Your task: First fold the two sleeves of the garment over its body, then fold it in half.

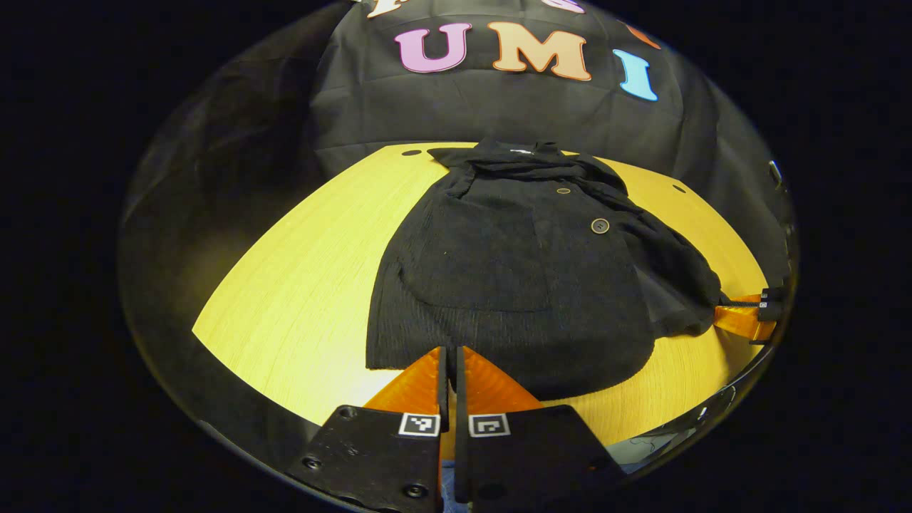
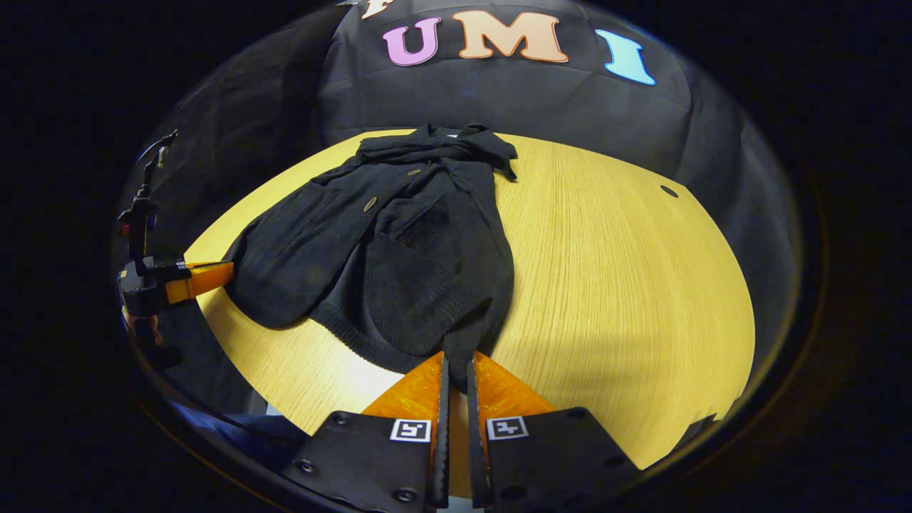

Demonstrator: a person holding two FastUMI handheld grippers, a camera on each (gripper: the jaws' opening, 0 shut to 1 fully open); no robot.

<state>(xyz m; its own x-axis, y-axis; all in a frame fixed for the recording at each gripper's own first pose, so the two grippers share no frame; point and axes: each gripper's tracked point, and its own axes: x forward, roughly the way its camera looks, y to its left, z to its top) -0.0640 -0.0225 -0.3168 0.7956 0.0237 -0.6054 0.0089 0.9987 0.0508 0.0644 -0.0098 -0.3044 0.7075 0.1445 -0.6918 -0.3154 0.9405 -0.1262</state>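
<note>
Wooden table (image 1: 299, 285), black garment (image 1: 513, 285), tools pinching hem

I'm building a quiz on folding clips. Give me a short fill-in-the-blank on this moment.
1. The black garment lies on a ____ table.
2. In the left gripper view, the left claw sits at the garment's ____ edge.
3. The round thing on the garment's front is a ____.
4. In the right gripper view, the right claw's fingers stand nearly ____.

Missing words: wooden; near; button; closed
</note>
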